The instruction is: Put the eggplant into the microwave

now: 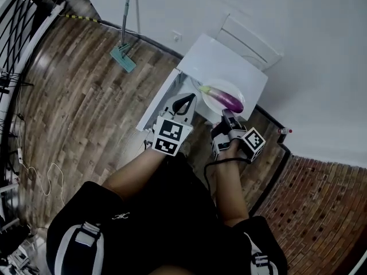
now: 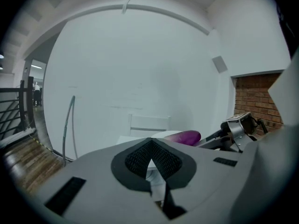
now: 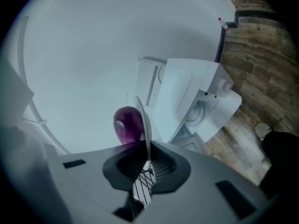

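Observation:
A purple eggplant (image 1: 227,99) (image 3: 128,124) (image 2: 184,136) lies on a white plate (image 1: 229,85) held out in front of a white microwave (image 1: 223,62) (image 3: 187,97). The microwave's door (image 1: 156,103) hangs open to the left, and its turntable (image 3: 196,112) shows inside. My right gripper (image 1: 228,116) (image 3: 147,164) is shut on the plate's near rim (image 3: 145,125), which runs edge-on between the jaws. To the plate's left my left gripper (image 1: 184,103) (image 2: 150,141) hangs by the open door, jaws shut with nothing between them.
A mop (image 1: 123,56) leans on the white wall to the left of the microwave. A white slatted piece (image 1: 249,42) stands behind the microwave. A black railing (image 1: 17,33) and loose cables (image 1: 40,176) line the wooden floor's left side. Brick paving (image 1: 321,199) lies at the right.

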Available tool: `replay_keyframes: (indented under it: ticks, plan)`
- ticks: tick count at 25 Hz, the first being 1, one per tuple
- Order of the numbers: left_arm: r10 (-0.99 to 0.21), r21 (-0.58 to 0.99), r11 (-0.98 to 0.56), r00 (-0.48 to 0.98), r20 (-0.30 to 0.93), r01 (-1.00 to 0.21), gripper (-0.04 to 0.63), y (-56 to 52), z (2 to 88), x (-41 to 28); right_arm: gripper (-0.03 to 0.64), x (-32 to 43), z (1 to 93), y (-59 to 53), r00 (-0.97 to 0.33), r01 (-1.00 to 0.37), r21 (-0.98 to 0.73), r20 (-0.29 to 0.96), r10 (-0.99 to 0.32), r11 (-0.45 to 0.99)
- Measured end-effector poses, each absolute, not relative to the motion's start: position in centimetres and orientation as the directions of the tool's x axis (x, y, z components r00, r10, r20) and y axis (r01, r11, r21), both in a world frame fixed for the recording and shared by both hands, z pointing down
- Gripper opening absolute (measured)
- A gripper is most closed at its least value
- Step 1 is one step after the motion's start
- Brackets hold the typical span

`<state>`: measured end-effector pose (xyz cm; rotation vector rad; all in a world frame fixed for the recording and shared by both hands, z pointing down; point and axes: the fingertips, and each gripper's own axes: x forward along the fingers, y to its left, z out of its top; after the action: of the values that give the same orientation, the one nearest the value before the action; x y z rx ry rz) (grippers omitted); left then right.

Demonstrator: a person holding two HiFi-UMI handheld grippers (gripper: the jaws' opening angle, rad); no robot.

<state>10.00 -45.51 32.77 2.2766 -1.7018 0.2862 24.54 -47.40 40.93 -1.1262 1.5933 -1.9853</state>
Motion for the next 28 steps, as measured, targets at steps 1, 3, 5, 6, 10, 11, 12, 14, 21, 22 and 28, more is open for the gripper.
replay_keyframes:
  ticks: [1, 3, 5, 6, 10, 11, 12, 14, 21, 22, 28]
  plan:
    - [-0.902, 0.11, -0.258, 0.28, 0.329, -0.96, 0.0, -45.1, 33.4, 9.9, 0.029, 24.3, 41.7, -47.2, -0.623, -0.203, -0.93, 0.364, -0.692, -0.306]
    - [-0.899, 0.127, -0.244, 0.273, 0.341, -0.961, 0.0, -44.5, 34.9, 9.5, 0.029, 23.6, 43.2, -46.8, -0.632, -0.205, -0.928, 0.368, -0.682, -0.312]
    - [-0.896, 0.149, -0.228, 0.268, 0.353, -0.962, 0.0, -43.5, 36.5, 8.9, 0.029, 22.6, 44.7, -46.0, -0.64, -0.209, -0.922, 0.382, -0.667, -0.327]
    - [-0.895, 0.159, -0.22, 0.264, 0.358, -0.962, 0.0, -42.9, 37.4, 8.6, 0.029, 22.3, 45.6, -45.4, -0.64, -0.218, -0.917, 0.394, -0.66, -0.335]
    - [-0.902, 0.174, -0.19, 0.242, 0.358, -0.966, 0.0, -40.6, 40.6, 7.5, 0.029, 21.2, 49.7, -42.8, -0.635, -0.235, -0.895, 0.437, -0.638, -0.379]
    - [-0.905, 0.175, -0.184, 0.236, 0.355, -0.967, 0.0, -40.3, 41.4, 7.1, 0.029, 20.9, 50.9, -42.4, -0.633, -0.233, -0.889, 0.446, -0.633, -0.394]
    - [-0.907, 0.178, -0.18, 0.233, 0.352, -0.968, 0.0, -40.1, 42.3, 6.8, 0.029, 20.6, 52.1, -42.1, -0.63, -0.232, -0.884, 0.454, -0.63, -0.405]
    - [-0.908, 0.18, -0.176, 0.231, 0.35, -0.968, 0.0, -39.8, 44.1, 6.4, 0.029, 20.1, 54.4, -42.0, -0.626, -0.225, -0.885, 0.452, -0.636, -0.408]
    - [-0.914, 0.173, -0.169, 0.22, 0.341, -0.97, 0.0, -40.1, 50.9, 6.2, 0.029, 20.0, 62.2, -44.6, -0.6, -0.172, -0.893, 0.429, -0.675, -0.416]
    - [-0.915, 0.172, -0.171, 0.221, 0.336, -0.97, 0.0, -40.4, 51.9, 6.2, 0.029, 20.0, 63.2, -45.5, -0.594, -0.163, -0.896, 0.424, -0.683, -0.414]
    - [-0.92, 0.154, -0.193, 0.233, 0.316, -0.969, 0.0, -42.6, 58.9, 6.5, 0.029, 19.7, 69.4, -50.6, -0.569, -0.144, -0.913, 0.392, -0.723, -0.381]
